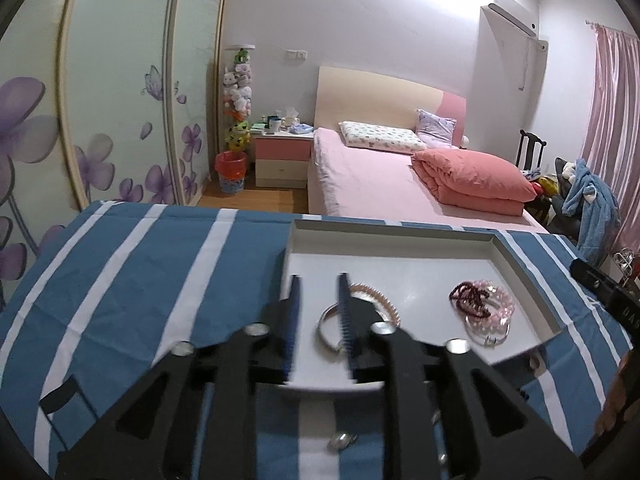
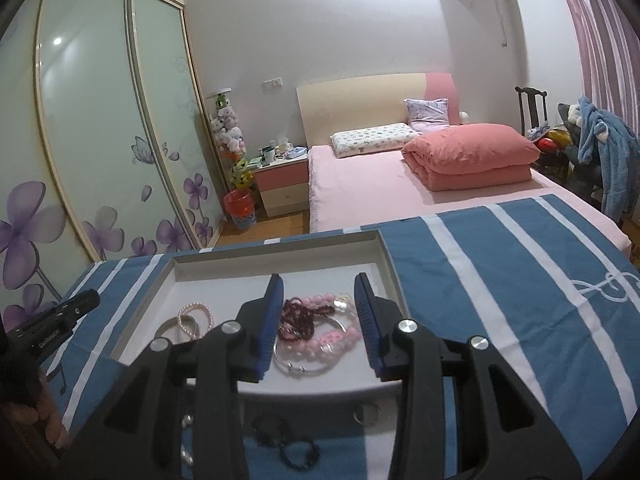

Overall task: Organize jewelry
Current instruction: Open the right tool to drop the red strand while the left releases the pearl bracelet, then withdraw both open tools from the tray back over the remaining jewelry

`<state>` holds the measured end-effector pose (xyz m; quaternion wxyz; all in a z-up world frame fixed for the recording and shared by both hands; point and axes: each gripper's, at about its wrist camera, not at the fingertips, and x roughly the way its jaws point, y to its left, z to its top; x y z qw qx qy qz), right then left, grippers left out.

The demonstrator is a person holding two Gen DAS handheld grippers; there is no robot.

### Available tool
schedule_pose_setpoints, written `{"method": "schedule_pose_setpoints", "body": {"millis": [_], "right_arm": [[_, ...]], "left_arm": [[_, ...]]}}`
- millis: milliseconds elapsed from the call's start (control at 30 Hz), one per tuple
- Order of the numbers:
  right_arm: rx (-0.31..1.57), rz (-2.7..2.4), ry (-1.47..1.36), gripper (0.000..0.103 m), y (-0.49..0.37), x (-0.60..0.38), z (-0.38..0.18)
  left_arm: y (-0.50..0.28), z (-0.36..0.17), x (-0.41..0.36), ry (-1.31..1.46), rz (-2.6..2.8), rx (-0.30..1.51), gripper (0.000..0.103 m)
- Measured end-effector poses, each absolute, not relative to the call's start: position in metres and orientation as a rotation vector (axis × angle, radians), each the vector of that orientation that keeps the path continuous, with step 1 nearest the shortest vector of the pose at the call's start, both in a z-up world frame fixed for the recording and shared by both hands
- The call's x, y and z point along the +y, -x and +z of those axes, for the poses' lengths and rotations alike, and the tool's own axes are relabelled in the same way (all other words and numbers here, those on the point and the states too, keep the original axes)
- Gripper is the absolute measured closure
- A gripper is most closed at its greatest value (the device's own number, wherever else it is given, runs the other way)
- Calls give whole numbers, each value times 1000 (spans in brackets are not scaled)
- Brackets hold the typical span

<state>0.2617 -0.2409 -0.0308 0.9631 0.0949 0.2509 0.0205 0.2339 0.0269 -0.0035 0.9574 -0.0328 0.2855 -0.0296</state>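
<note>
A shallow white tray lies on a blue-and-white striped cloth. In it lie a silver bangle with a pearl bracelet on the left, and a heap of pink bead bracelets with a dark red bead strand on the right. My left gripper is open above the tray's left part, empty, over the bangle. My right gripper is open above the pink and dark red heap, empty. Small rings and dark pieces lie on the cloth in front of the tray.
Behind the table are a pink bed, a nightstand, a red bin and a floral wardrobe. A chair with blue clothes stands at the right. The left gripper's body shows in the right wrist view.
</note>
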Motion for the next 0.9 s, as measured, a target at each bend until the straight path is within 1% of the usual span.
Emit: {"method": "schedule_pose_setpoints", "body": {"millis": [67, 167, 300, 433, 533, 700, 900], "right_arm": [[517, 36, -192, 66, -255, -246, -30], [558, 26, -187, 66, -244, -255, -37], [648, 26, -167, 66, -240, -259, -61], [748, 36, -141, 66, -241, -256, -87], [799, 44, -130, 66, -241, -252, -101], [852, 52, -77, 66, -241, -240, -114], [880, 36, -55, 66, -251, -239, -118]], "left_arm": [[-224, -4, 32, 58, -51, 575, 67], [-213, -10, 37, 54, -55, 594, 66], [-203, -25, 41, 49, -62, 645, 59], [-197, -39, 42, 38, -83, 700, 56], [-193, -45, 38, 19, -102, 726, 51], [-187, -53, 28, -19, -140, 744, 40], [-185, -62, 18, -59, -171, 769, 38]]}}
